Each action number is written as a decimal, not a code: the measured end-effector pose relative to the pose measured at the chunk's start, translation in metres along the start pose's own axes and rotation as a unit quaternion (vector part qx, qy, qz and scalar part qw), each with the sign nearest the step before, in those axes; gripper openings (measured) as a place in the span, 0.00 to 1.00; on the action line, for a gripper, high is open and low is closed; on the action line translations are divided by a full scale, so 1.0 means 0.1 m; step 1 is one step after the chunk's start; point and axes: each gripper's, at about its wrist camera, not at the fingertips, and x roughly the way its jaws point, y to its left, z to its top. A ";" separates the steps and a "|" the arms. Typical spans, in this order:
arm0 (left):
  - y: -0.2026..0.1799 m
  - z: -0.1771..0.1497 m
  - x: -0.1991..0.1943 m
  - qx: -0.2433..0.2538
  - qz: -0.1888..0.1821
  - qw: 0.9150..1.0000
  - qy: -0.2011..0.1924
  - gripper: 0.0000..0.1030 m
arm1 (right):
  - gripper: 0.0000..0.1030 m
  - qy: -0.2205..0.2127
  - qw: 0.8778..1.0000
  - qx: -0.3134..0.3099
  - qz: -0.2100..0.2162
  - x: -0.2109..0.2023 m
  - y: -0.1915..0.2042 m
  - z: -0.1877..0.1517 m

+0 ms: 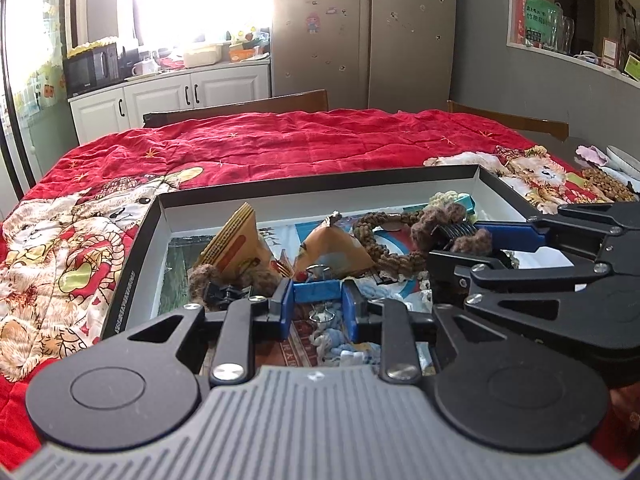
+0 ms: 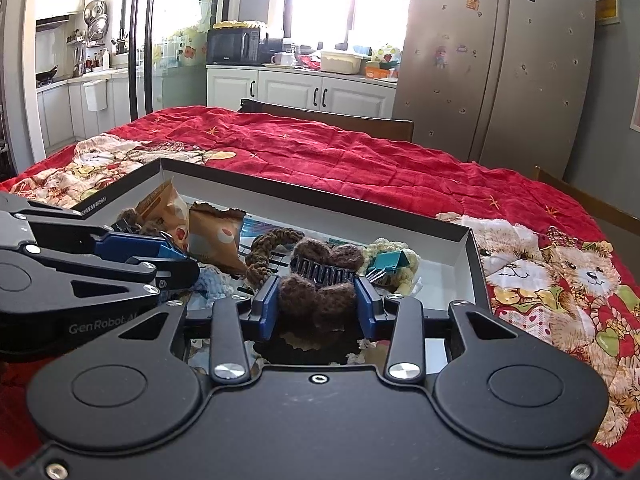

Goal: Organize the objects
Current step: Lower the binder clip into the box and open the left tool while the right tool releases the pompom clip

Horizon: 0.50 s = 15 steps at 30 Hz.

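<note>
1. Nearest to us in the left wrist view, we see the left gripper (image 1: 319, 307) over the near part of the box. Its blue pads are clamped on a blue binder clip (image 1: 318, 291), whose silver wire handles stick out above and below it.
2. Under this clip lies a light blue crocheted piece (image 1: 334, 338) on the printed paper on the box floor.
3. In the right wrist view, the right gripper (image 2: 316, 304) has its blue pads pressed on both sides of a dark brown crocheted hair claw (image 2: 320, 280); its black comb teeth show just above the pads.
4. The shallow black box (image 1: 132, 264) with white inner walls rests on the red quilt (image 1: 280, 144), and all the small things are inside it.
5. At 10 o'clock from the left gripper, two orange snack packets (image 1: 240, 248) stand tilted near the middle of the box.
6. At 1 o'clock from the left gripper, a brown braided cord (image 1: 384, 248) curves across the box floor.
7. At 2 o'clock from the right gripper, a teal binder clip (image 2: 390, 261) lies on a cream crocheted piece (image 2: 404, 272), near the far right corner of the box.
8. Beyond the box, the quilt with teddy bears (image 2: 516, 276) covers the whole table.
9. At 12 o'clock, far behind, we see wooden chairs (image 1: 280, 102), white cabinets (image 1: 168, 96), a black microwave (image 2: 236, 46) and a large refrigerator (image 1: 360, 28).
</note>
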 end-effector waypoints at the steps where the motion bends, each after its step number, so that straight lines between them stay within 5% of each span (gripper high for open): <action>1: 0.00 0.00 0.00 0.001 0.000 1.000 0.000 0.32 | 0.37 0.000 1.000 -0.001 -0.001 0.00 0.00 0.00; 6: 0.00 0.00 0.00 0.002 0.000 1.000 0.000 0.33 | 0.38 0.000 1.000 -0.003 -0.001 0.00 0.01 -0.01; 15: -0.01 0.01 -0.06 0.006 -0.002 1.000 -0.009 0.52 | 0.41 -0.008 1.000 0.005 -0.005 -0.07 0.01 0.02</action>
